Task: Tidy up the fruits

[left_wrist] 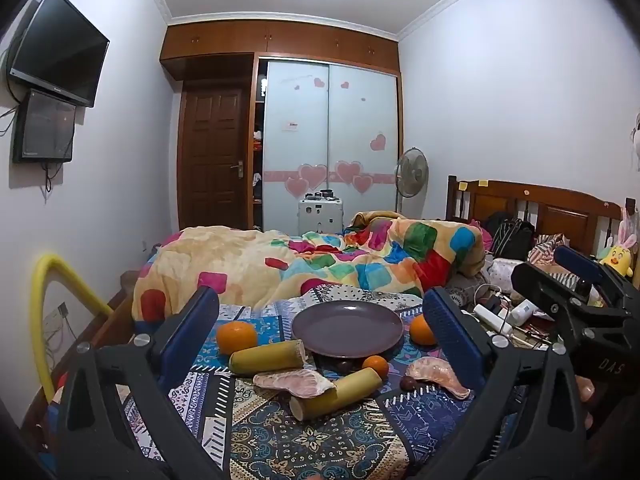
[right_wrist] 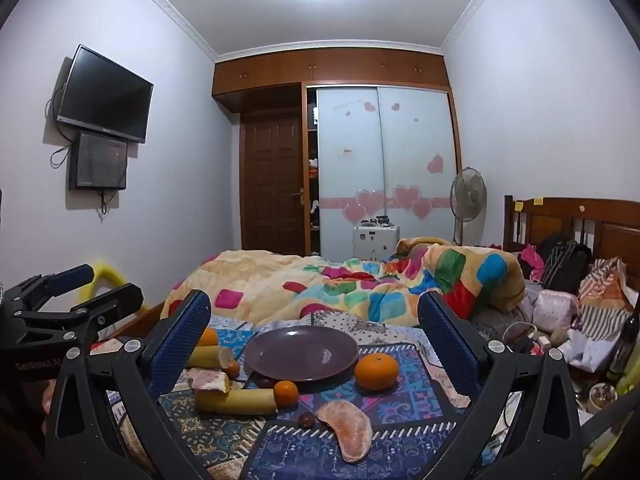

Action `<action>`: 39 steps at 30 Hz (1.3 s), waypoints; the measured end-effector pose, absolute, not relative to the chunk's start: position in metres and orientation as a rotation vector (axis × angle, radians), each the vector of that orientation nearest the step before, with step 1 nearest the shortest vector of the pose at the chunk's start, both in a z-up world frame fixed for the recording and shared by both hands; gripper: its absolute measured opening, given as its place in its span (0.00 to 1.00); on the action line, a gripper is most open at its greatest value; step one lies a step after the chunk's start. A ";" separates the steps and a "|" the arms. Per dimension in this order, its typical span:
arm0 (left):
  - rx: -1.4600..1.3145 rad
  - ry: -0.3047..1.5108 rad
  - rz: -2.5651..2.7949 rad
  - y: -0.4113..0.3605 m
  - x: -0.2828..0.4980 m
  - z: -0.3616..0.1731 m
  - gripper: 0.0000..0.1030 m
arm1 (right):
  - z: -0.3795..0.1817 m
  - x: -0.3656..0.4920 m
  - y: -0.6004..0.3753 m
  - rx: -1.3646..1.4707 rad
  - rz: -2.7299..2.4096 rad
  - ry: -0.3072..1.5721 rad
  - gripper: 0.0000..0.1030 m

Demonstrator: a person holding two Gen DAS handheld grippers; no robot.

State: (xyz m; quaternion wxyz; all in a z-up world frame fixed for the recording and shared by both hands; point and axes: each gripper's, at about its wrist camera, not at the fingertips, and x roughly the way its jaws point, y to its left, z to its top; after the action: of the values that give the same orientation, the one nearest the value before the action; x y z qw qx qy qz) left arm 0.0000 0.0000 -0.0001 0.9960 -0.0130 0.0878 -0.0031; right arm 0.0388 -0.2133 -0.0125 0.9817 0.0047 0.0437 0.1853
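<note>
An empty purple plate [left_wrist: 347, 326] [right_wrist: 301, 353] sits on a patterned cloth on the bed. Around it lie oranges [left_wrist: 236, 337] [left_wrist: 421, 329] [right_wrist: 376, 371], a small orange [left_wrist: 375, 366] [right_wrist: 286, 393], two yellow cane pieces [left_wrist: 267, 356] [left_wrist: 335, 395] [right_wrist: 235, 401], two pomelo segments [left_wrist: 294, 383] [left_wrist: 437, 376] [right_wrist: 347, 434] and small dark round fruits [left_wrist: 407, 382] [right_wrist: 306, 419]. My left gripper [left_wrist: 320, 322] is open and empty, short of the fruits. My right gripper [right_wrist: 314, 326] is open and empty, also short of them. Each shows beside the other: the right gripper [left_wrist: 582, 280], the left gripper [right_wrist: 86, 288].
A rumpled colourful blanket [left_wrist: 320, 260] lies behind the plate. Bags, bottles and cables clutter the bed's right side [right_wrist: 560, 320] by the wooden headboard [left_wrist: 540, 208]. A yellow tube [left_wrist: 52, 280] stands at the left. Wardrobe, door and fan are at the far wall.
</note>
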 end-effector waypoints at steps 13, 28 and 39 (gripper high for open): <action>-0.028 0.180 -0.007 0.003 0.002 -0.004 1.00 | -0.012 0.038 -0.217 0.009 0.375 0.090 1.00; -0.020 0.177 -0.007 0.003 0.000 -0.004 1.00 | -0.011 0.033 -0.210 0.012 0.380 0.077 1.00; -0.013 0.172 -0.004 0.001 -0.003 -0.004 1.00 | -0.008 0.031 -0.209 0.022 0.399 0.071 1.00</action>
State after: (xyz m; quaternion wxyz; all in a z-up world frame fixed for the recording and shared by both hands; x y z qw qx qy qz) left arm -0.0031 0.0014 -0.0043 0.9963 -0.0066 0.0859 -0.0019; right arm 0.0307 -0.2091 -0.0082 0.9795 0.0108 0.0350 0.1981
